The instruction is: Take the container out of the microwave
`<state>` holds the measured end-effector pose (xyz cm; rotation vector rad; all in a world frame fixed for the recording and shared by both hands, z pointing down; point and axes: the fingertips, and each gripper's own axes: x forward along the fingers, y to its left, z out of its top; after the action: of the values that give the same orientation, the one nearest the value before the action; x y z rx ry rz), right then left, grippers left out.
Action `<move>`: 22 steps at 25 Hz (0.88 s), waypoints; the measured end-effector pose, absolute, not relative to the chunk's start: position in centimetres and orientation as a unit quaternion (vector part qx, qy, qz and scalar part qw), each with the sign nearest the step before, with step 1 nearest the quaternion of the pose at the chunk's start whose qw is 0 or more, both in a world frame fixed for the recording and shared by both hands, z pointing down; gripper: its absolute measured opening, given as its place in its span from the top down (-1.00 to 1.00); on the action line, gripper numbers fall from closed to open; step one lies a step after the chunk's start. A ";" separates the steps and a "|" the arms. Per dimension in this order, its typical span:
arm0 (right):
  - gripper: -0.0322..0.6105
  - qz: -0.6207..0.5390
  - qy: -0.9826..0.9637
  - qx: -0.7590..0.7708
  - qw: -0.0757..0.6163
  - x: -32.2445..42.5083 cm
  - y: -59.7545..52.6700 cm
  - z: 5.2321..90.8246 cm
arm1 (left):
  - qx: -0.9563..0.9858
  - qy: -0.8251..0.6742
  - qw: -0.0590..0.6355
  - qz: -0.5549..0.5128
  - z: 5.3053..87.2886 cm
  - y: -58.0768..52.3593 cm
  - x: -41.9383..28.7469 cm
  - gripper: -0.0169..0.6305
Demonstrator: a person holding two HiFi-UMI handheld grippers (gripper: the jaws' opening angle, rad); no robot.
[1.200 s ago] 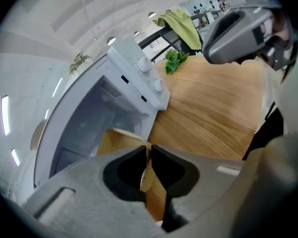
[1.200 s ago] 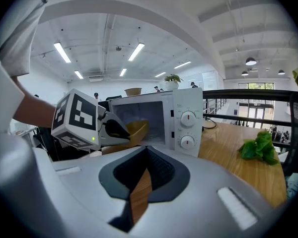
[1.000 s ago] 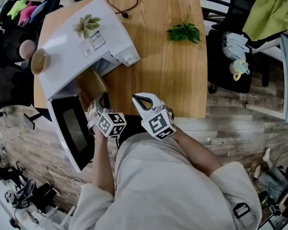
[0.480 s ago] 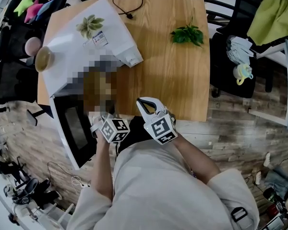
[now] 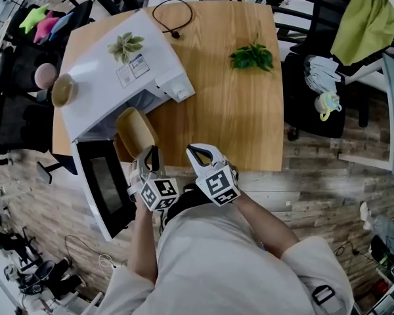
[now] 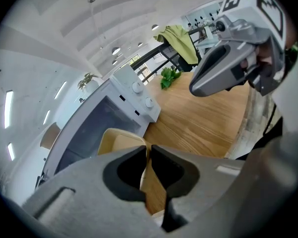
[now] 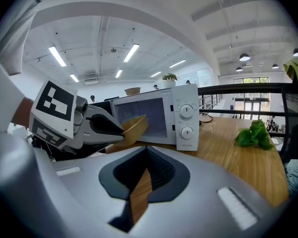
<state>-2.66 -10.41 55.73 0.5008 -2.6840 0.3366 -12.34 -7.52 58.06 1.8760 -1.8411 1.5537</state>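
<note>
Surface: wooden table (image 5: 236,110), bare across its near right.
Left gripper (image 5: 150,156): jaws narrow, pinching the container (image 5: 135,130) by its rim.
Container position: tilted, just outside the microwave (image 5: 118,71) opening, at the table's near left.
Handling: likely best to hold the pinch firm, level it, clear the open door (image 5: 104,179), then carry it right.
Right gripper (image 5: 200,153): jaws together, empty, just beside the left.
Room: open office; leafy sprig (image 5: 252,56) far right; chair (image 5: 308,104) beyond.

Open-plan office: strip lights (image 7: 57,56) lined a high white ceiling (image 7: 154,14); a black office chair (image 5: 301,104) stood beside the wooden bench (image 5: 230,110).
</note>
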 end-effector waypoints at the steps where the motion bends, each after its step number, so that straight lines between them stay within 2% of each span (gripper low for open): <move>1: 0.87 0.118 -0.957 0.181 0.195 -2.7 -10.3 55.7 | 0.616 -0.605 0.045 0.503 58.0 -7.4 -12.3 0.83; 22: 0.87 0.108 -0.955 0.197 0.194 -7.2 -4.9 53.6 | 0.663 -0.655 0.064 0.356 54.3 -2.7 -12.9 0.83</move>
<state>-7.24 -4.94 53.62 0.5535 -2.6774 0.3018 -12.91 -2.70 54.30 2.0033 -1.9778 1.0756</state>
